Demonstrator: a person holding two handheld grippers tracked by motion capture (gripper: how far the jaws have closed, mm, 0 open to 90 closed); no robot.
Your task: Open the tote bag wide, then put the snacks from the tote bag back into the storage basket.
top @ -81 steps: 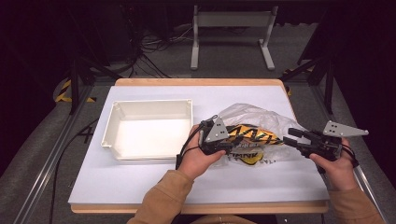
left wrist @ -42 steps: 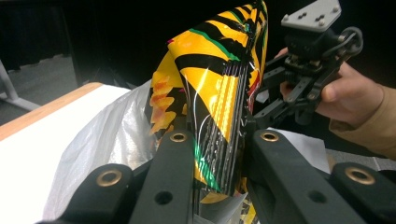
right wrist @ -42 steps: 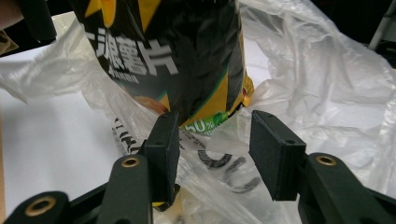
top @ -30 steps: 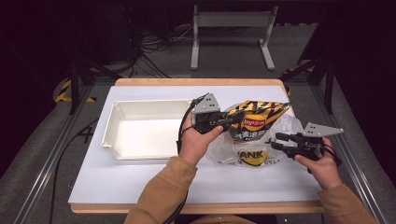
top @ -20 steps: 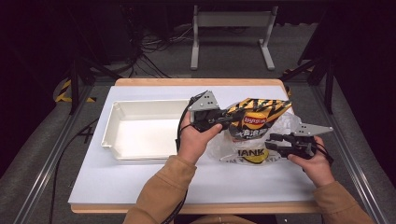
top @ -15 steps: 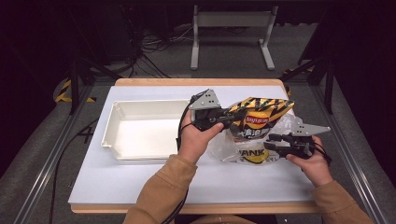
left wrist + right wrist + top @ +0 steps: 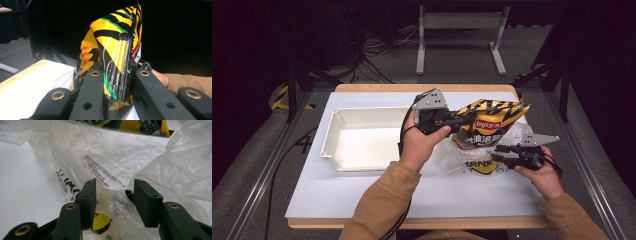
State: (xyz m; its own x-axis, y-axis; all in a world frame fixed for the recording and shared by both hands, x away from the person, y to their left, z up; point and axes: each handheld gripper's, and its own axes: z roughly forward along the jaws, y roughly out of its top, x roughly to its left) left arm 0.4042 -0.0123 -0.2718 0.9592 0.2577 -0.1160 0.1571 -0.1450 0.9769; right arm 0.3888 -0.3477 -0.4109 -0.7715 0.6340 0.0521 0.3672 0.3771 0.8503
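A yellow and black striped chip bag (image 7: 493,124) hangs in the air above a crumpled clear plastic bag (image 7: 451,159) that lies on the white table. My left gripper (image 7: 463,120) is shut on the chip bag's left edge; in the left gripper view the crimped seam of the chip bag (image 7: 112,50) is pinched between the two jaws of my left gripper (image 7: 117,75). My right gripper (image 7: 498,153) sits low at the plastic bag's right side. In the right gripper view the jaws of my right gripper (image 7: 113,195) stand apart, with loose plastic bag (image 7: 120,157) film between them.
A white rectangular tray (image 7: 332,136) with nothing in it stands on the left half of the table. The white table sheet (image 7: 362,197) has a wooden front edge. Black stands and cables lie on the floor beyond the table.
The left gripper has lifted the chip bag up and out of the plastic bag. The right gripper has moved left and down, up to the plastic bag.
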